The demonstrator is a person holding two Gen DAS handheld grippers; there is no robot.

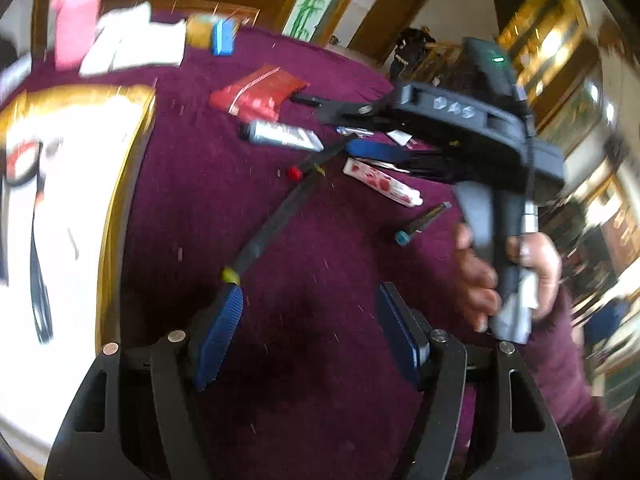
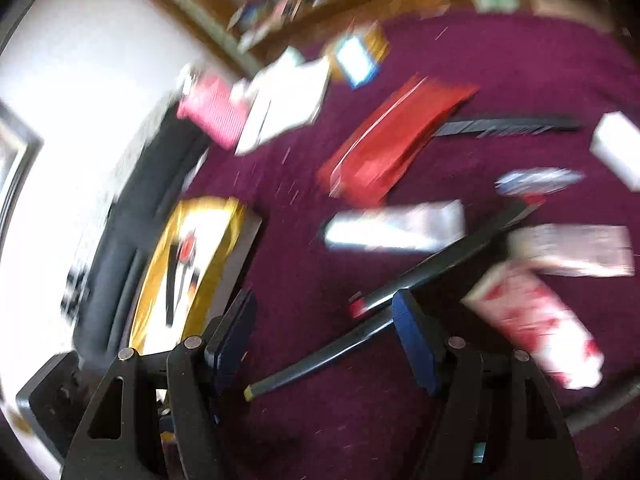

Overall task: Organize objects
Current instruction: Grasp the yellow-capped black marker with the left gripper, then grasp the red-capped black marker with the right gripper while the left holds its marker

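Claws both spread and empty: left claw (image 1: 310,334) and right claw (image 2: 324,344) over the maroon bench (image 1: 280,240), long black rod (image 2: 360,344) just below.

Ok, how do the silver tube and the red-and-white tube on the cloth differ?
The silver tube is plain metallic with a dark cap; the red-and-white tube is white with red print and a pale cap end. The silver one lies beside the red packet, the printed one nearer the right gripper. Both lie flat on the purple cloth.
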